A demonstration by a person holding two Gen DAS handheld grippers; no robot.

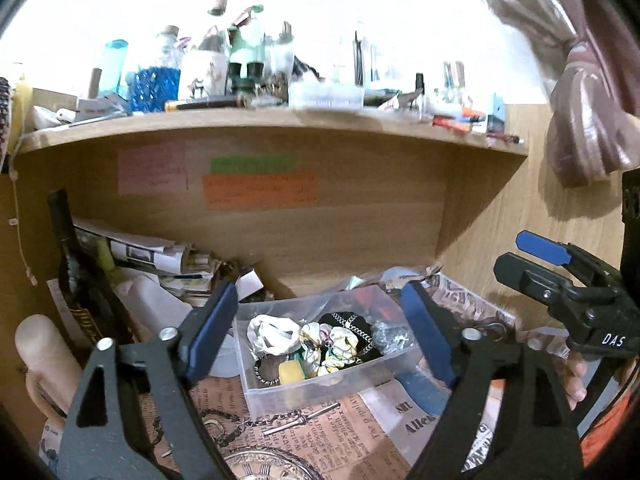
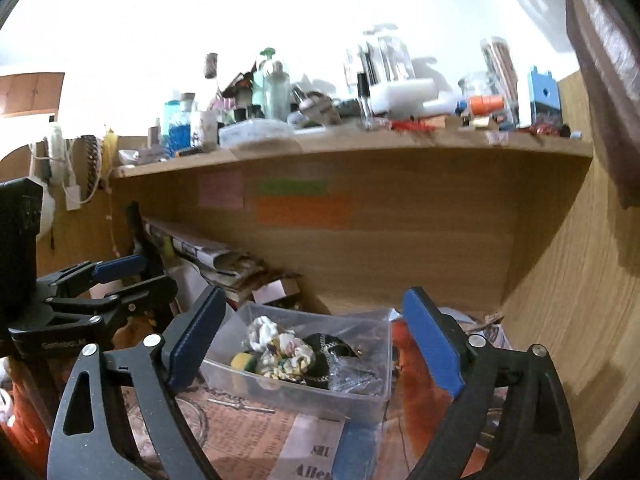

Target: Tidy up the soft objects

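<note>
A clear plastic box point(image 1: 256, 384) point(image 2: 280, 394) stands on newspaper in a wooden desk nook. It holds scrunchies: a white one point(image 1: 270, 332) point(image 2: 262, 330), a floral one point(image 1: 334, 346) point(image 2: 288, 354), a black one with a chain point(image 1: 352, 322) point(image 2: 320, 346), plus a yellow piece point(image 1: 291, 372) point(image 2: 240, 360). My left gripper point(image 1: 320, 320) is open and empty, hovering just before the box. My right gripper point(image 2: 316, 332) is open and empty, framing the box; it also shows in the left wrist view point(image 1: 532, 264), and the left gripper shows in the right wrist view point(image 2: 132, 276).
A cluttered shelf point(image 1: 280, 120) point(image 2: 360, 144) overhangs the nook. A dark bottle point(image 1: 76, 272) and stacked papers point(image 1: 160, 260) lie at left. A chain with a toggle point(image 1: 280, 424) lies on the newspaper point(image 1: 320, 440). A brown curtain point(image 1: 580, 100) hangs at right. Orange cloth point(image 2: 420, 392) lies beside the box.
</note>
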